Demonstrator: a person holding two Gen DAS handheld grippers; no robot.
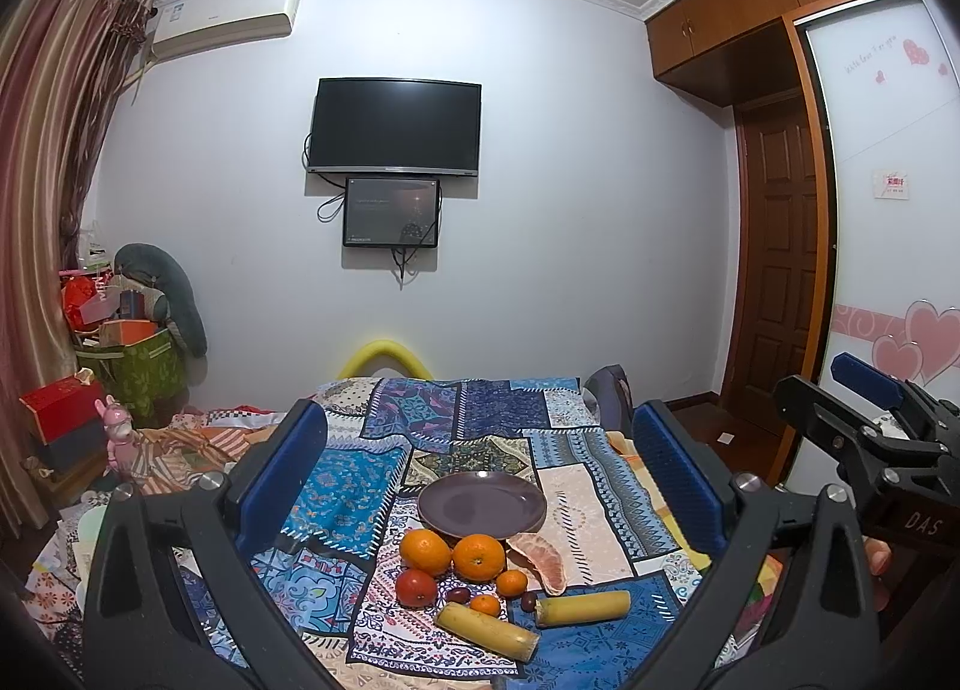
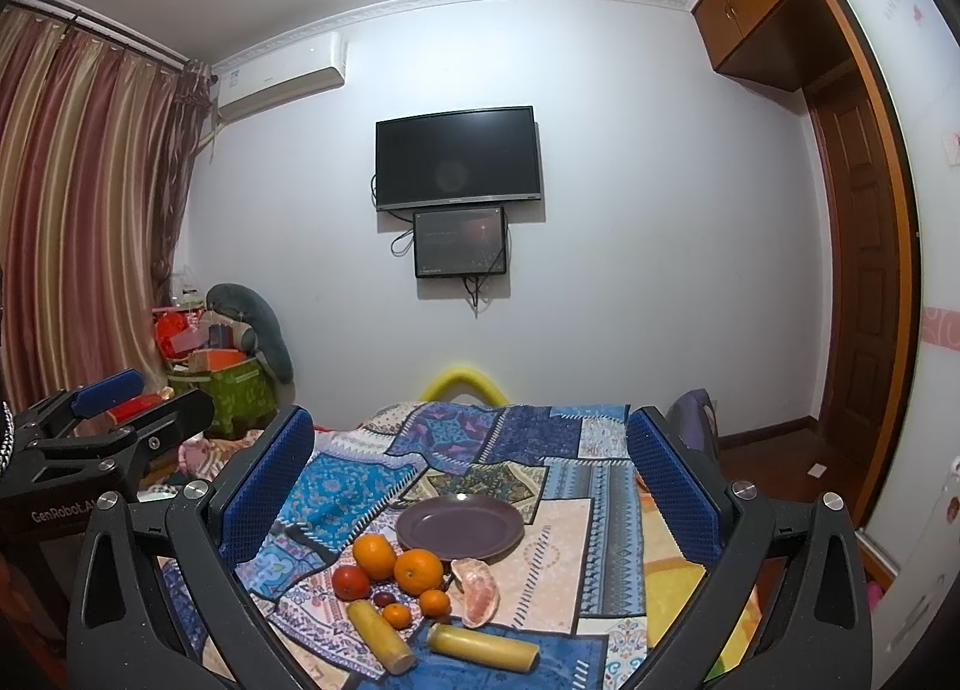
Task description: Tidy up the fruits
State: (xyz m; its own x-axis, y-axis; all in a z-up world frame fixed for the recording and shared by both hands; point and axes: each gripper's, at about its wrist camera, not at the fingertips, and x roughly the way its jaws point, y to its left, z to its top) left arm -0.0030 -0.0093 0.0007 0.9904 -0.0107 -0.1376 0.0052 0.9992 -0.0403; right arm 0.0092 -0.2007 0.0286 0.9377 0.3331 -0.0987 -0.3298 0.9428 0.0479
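An empty dark purple plate point(image 1: 483, 505) point(image 2: 459, 528) lies on a patchwork cloth point(image 1: 354, 501). Just in front of it sit two oranges point(image 1: 478, 556) point(image 2: 418, 571), a red tomato-like fruit point(image 1: 416, 587) point(image 2: 351, 582), two small mandarins point(image 1: 512, 582) point(image 2: 434, 602), a peeled pomelo wedge point(image 1: 543, 561) point(image 2: 477, 591), dark red dates point(image 1: 459, 594) and two yellow cane pieces point(image 1: 487, 630) point(image 2: 483, 647). My left gripper point(image 1: 480, 480) and right gripper point(image 2: 471, 480) hover open above the pile, holding nothing. The right gripper also shows at the left view's right edge point(image 1: 870, 420).
The cloth covers a bed with a yellow foam bumper point(image 1: 384, 357) at its far end. Boxes, bags and a grey plush point(image 1: 165, 294) pile up at left by the curtain point(image 2: 78, 198). A television point(image 1: 395, 127) hangs on the far wall; a wardrobe point(image 1: 888, 198) and door stand right.
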